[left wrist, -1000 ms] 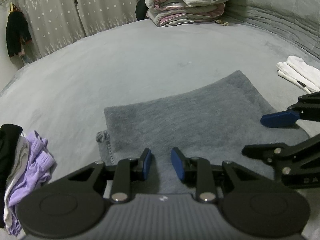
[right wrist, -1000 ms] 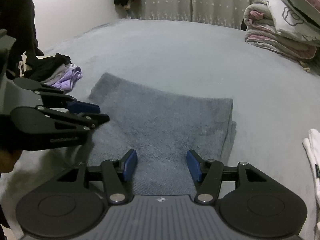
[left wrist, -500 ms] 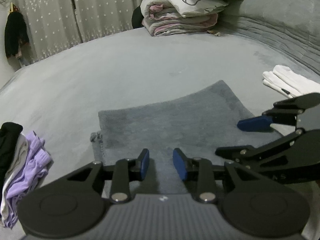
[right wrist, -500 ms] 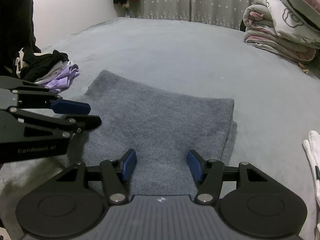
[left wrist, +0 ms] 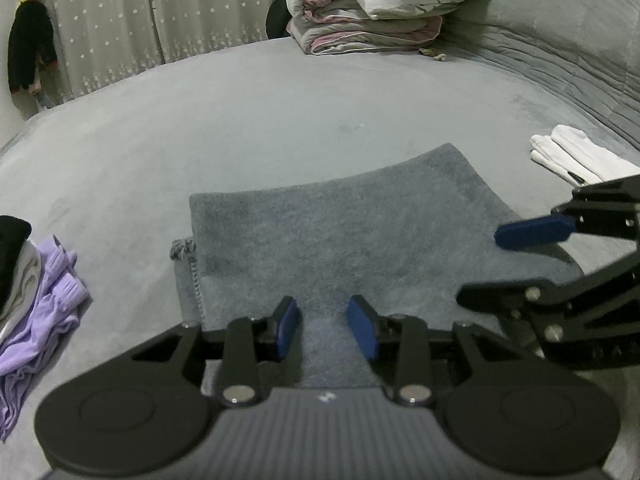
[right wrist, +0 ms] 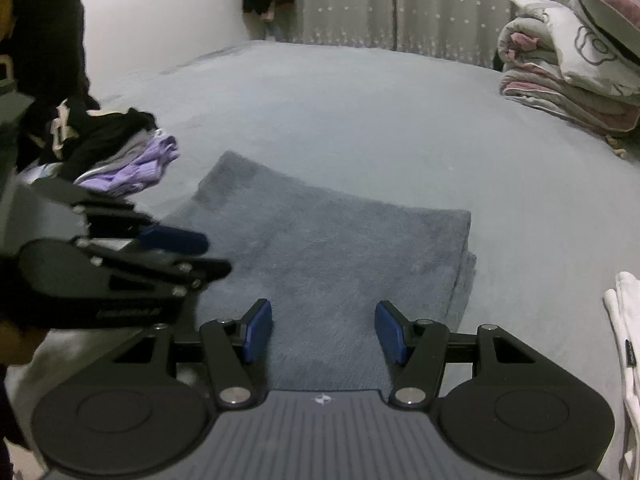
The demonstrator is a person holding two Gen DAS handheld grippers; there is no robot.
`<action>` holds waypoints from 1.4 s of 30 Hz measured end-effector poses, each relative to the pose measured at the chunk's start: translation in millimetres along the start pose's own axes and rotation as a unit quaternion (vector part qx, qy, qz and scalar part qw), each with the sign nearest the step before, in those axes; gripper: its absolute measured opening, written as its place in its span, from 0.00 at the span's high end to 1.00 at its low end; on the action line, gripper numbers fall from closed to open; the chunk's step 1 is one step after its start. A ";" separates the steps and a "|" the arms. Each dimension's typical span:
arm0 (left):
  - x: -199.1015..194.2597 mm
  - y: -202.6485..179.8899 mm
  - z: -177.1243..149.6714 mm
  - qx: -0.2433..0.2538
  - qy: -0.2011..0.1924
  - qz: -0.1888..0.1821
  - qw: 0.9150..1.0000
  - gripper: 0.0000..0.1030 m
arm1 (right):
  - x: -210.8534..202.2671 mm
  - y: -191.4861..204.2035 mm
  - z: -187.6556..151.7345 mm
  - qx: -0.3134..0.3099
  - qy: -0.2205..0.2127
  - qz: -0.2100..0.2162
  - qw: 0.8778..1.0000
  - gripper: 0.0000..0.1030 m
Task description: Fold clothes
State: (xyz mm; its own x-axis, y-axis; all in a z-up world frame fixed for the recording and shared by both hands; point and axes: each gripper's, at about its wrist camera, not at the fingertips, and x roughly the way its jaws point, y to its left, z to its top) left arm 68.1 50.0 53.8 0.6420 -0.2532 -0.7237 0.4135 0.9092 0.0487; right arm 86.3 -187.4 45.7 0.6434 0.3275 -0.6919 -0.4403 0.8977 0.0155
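A folded grey garment (left wrist: pixel 340 240) lies flat on the grey bed (left wrist: pixel 240 120), with a knotted drawstring at its left edge. My left gripper (left wrist: pixel 323 308) hovers over the garment's near edge, its jaws a narrow gap apart with nothing pinched between the blue pads. My right gripper (right wrist: pixel 324 312) hovers over the same near edge (right wrist: pixel 328 240), open wider and holding nothing. Each gripper shows in the other's view: the right one (left wrist: pixel 480 266) at the garment's right side, the left one (right wrist: pixel 218 254) at its left side.
A pile of purple, grey and black clothes (left wrist: pixel 44 300) (right wrist: pixel 132 164) sits left of the garment. A white garment (left wrist: pixel 580 156) (right wrist: pixel 628 328) lies to the right. Folded bedding (left wrist: pixel 372 8) is stacked at the bed's far side. A person's dark sleeve (right wrist: pixel 40 40) is at the left.
The left gripper's jaws have parted a little. Both grippers stay over the garment's near edge with only small shifts in view.
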 end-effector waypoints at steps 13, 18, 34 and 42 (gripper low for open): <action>-6.7 12.3 -3.6 -0.019 0.004 -0.015 1.000 0.65 | 0.2 -10.9 -3.5 0.009 0.010 0.006 1.000 0.44; -14.5 23.4 -12.3 -0.029 0.000 -0.027 0.999 0.61 | -8.4 -28.6 -11.1 0.030 0.006 0.015 0.999 0.44; -13.7 21.9 -13.7 -0.024 -0.007 -0.015 1.000 0.57 | -7.7 -29.9 -20.3 0.015 -0.002 0.014 1.000 0.44; -17.0 38.1 -14.8 -0.043 0.003 -0.009 0.999 0.32 | -14.3 -38.6 -21.7 0.026 -0.005 0.022 0.999 0.44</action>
State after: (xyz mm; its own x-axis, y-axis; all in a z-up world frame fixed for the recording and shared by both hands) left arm 63.4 93.8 57.8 0.6303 -0.2684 -0.7284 0.3679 0.9296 -0.0242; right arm 80.5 -233.2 39.3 0.6308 0.3689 -0.6827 -0.4349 0.8967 0.0826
